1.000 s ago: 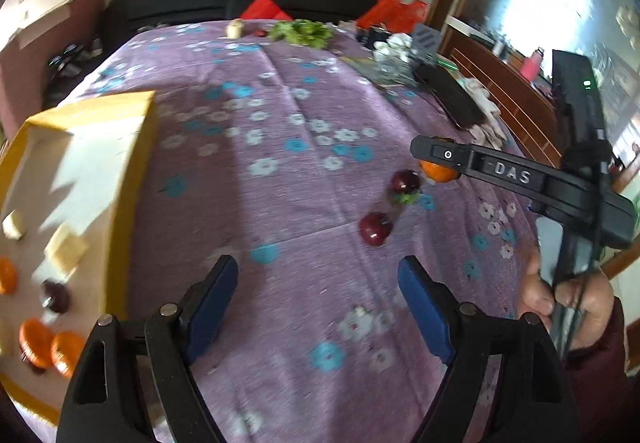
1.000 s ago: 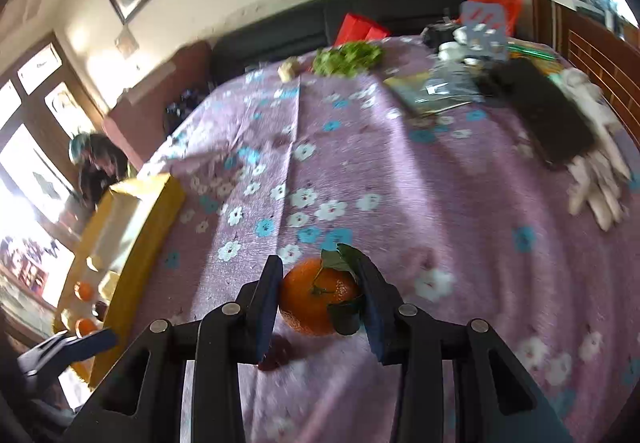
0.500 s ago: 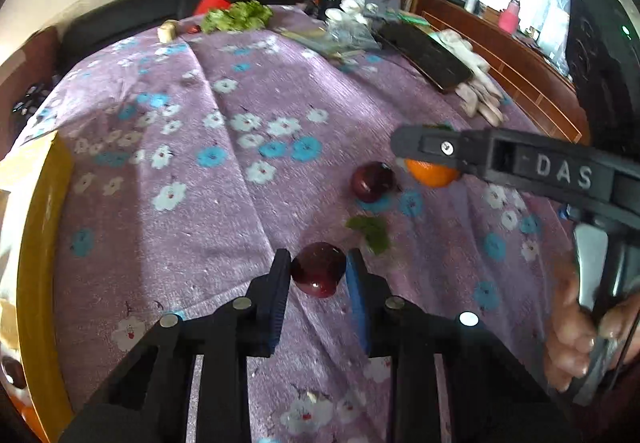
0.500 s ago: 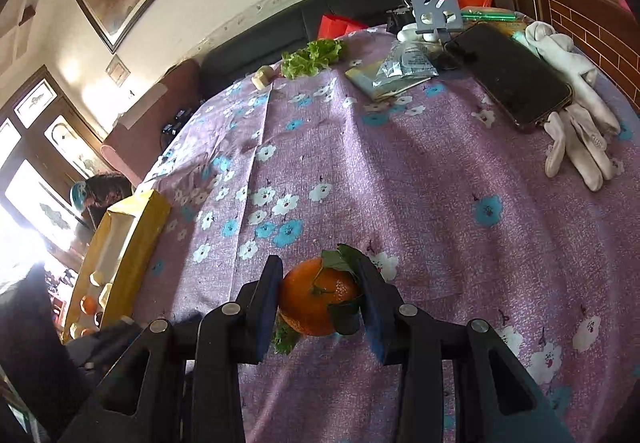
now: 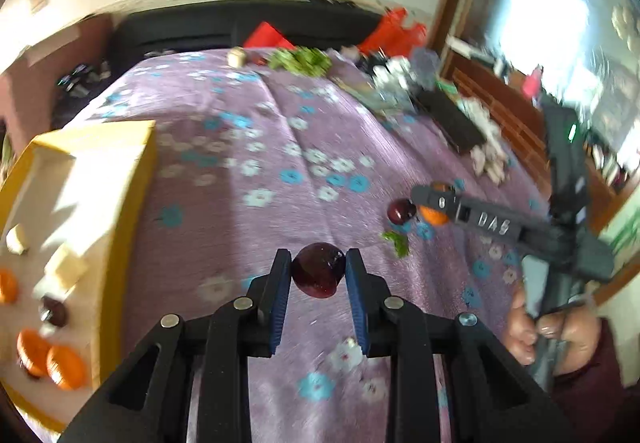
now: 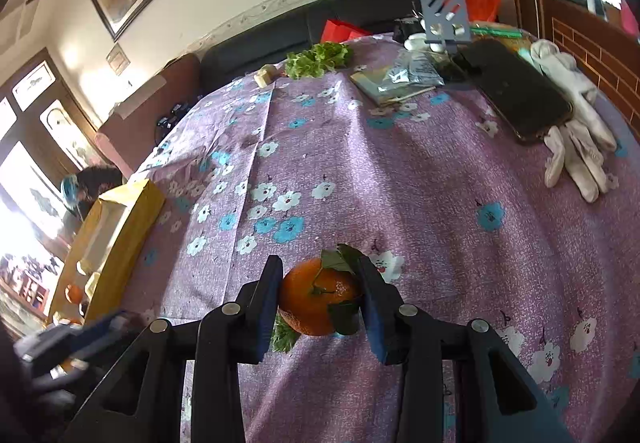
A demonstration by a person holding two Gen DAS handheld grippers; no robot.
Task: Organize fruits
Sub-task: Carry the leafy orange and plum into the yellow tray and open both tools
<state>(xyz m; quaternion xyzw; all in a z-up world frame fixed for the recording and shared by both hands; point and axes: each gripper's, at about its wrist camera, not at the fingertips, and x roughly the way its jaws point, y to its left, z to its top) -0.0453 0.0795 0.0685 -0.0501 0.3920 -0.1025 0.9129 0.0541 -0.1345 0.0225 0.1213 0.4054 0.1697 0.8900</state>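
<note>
A dark red plum (image 5: 319,269) is clamped between the blue pads of the left gripper (image 5: 319,275), whose jaws are closed narrowly onto it above the purple flowered tablecloth (image 5: 248,171). An orange tangerine (image 6: 318,297) with green leaves is gripped between the pads of the right gripper (image 6: 320,295), likewise closed onto the fruit. In the left wrist view, the hand (image 5: 552,331) on the right gripper's handle is seen at the near right. A yellow box (image 5: 132,203) is placed at the near left, with tangerines and a plum inside. A second plum (image 5: 401,211) is left on the cloth to the right, beside a loose green leaf (image 5: 398,241). Further right, a black phone (image 6: 516,91) and white gloves (image 6: 576,139) are laid. Lettuce (image 6: 318,59) is seen at the far edge.
</note>
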